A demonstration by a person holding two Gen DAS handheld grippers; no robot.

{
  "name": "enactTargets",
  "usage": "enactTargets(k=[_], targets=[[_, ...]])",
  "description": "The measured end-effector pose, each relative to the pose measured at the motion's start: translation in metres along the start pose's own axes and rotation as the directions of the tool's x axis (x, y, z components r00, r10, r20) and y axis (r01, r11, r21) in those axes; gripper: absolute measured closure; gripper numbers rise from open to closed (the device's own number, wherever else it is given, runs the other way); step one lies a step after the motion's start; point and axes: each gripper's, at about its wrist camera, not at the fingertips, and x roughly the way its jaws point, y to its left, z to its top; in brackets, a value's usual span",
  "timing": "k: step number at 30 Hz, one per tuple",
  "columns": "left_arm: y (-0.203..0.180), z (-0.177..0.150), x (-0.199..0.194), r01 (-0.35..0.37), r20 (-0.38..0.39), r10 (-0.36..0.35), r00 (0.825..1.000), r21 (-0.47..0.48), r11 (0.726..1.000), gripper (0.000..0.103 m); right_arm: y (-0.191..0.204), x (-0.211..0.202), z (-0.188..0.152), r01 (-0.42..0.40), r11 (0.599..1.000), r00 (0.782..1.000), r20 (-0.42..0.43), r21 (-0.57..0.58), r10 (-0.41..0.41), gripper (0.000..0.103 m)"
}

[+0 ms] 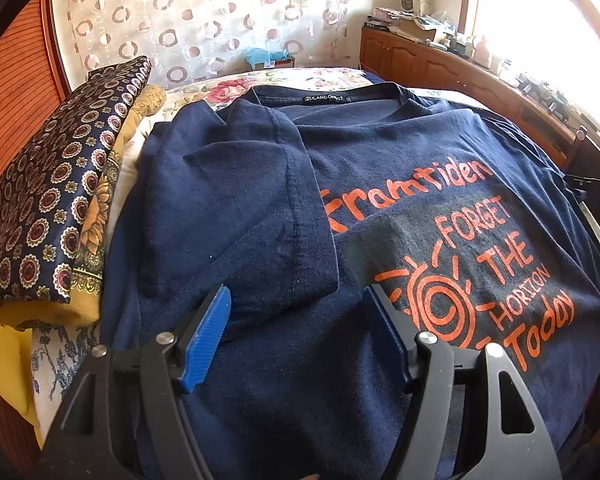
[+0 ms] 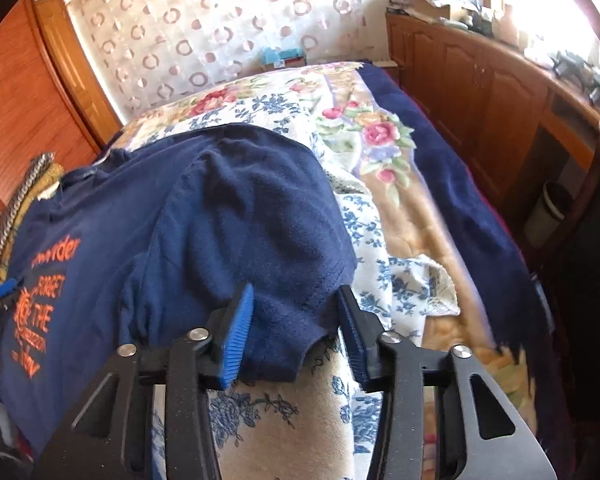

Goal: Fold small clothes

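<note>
A navy T-shirt (image 1: 380, 160) with orange print lies front-up on the bed, collar at the far end. In the left wrist view its left sleeve (image 1: 256, 200) is folded inward over the chest. My left gripper (image 1: 298, 304) is open just above the shirt's lower left part, holding nothing. In the right wrist view the shirt (image 2: 120, 240) lies to the left, and its right sleeve (image 2: 268, 216) spreads out on the blanket. My right gripper (image 2: 296, 304) is open, its jaws on either side of the sleeve's hem edge, not closed on it.
A floral blanket (image 2: 380, 208) covers the bed. Folded patterned cloths (image 1: 56, 208) are stacked at the shirt's left. A wooden cabinet (image 2: 480, 92) runs along the right wall under a bright window. A dark blue blanket (image 2: 460, 192) lies along the bed's right edge.
</note>
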Motion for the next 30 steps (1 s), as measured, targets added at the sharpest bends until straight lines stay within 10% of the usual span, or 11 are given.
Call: enactTargets(k=[5,22,30], targets=[[0.003,0.0,0.002,-0.007,-0.005,0.007,1.0,-0.014,1.0,0.027,0.004,-0.002,0.002,0.067,0.997,0.997,0.03,-0.044,-0.065,0.098],[0.004,-0.001,0.0,-0.012,-0.006,0.012,1.0,-0.005,1.0,0.026,0.103,-0.055,0.033,-0.035,0.963,0.966,0.238,-0.267,0.101,0.101],[0.004,-0.011,-0.037,-0.049,0.072,0.05,0.996,-0.021,0.999,0.026,0.182,-0.011,0.021,-0.207,0.913,0.967,0.066,-0.351,0.244,0.092]])
